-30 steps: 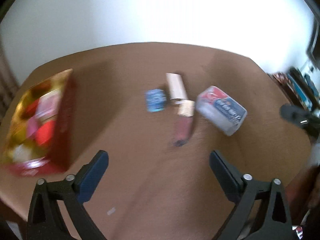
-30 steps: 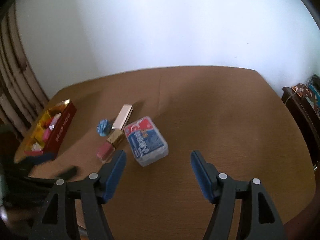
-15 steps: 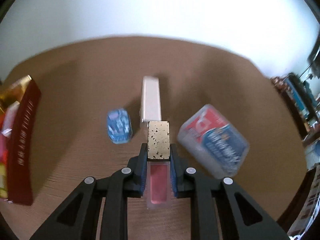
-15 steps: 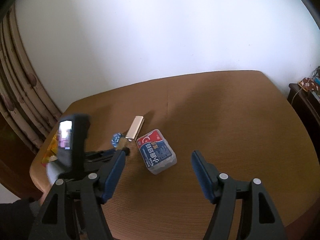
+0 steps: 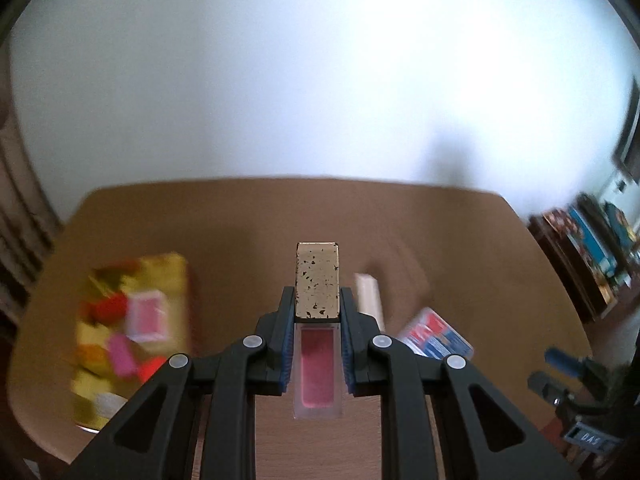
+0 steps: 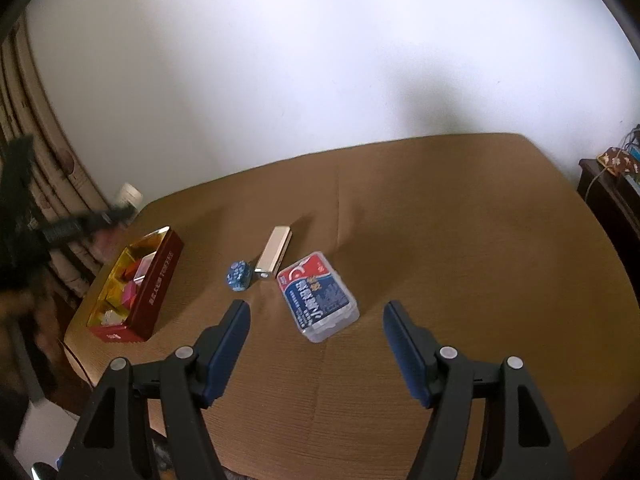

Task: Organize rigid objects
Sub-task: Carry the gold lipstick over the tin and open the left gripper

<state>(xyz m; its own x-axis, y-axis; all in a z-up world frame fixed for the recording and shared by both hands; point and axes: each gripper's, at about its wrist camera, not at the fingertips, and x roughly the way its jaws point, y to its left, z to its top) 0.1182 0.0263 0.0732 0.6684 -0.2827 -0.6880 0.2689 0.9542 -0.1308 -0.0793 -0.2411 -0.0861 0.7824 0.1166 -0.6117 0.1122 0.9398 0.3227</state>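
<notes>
While your left gripper [image 5: 316, 344] jaws clamp the lip gloss [image 5: 317, 322], your right gripper [image 6: 316, 344] jaws gape empty; three items remain on the desk [image 6: 440, 240] outside the red box [image 6: 160, 280].

lip gloss [image 5: 317, 360]: clear plastic, gold-fleck cap | case [image 6: 318, 300]: glossy plastic | table [image 6: 460, 240]: matt, ribbed

A rounded brown wooden table [image 6: 460, 240] stands against a plain white wall [image 6: 320, 60] in soft daylight, with beige patterned curtains [image 6: 60, 168] at left and a dark wooden cabinet [image 6: 612, 200] at right.
</notes>
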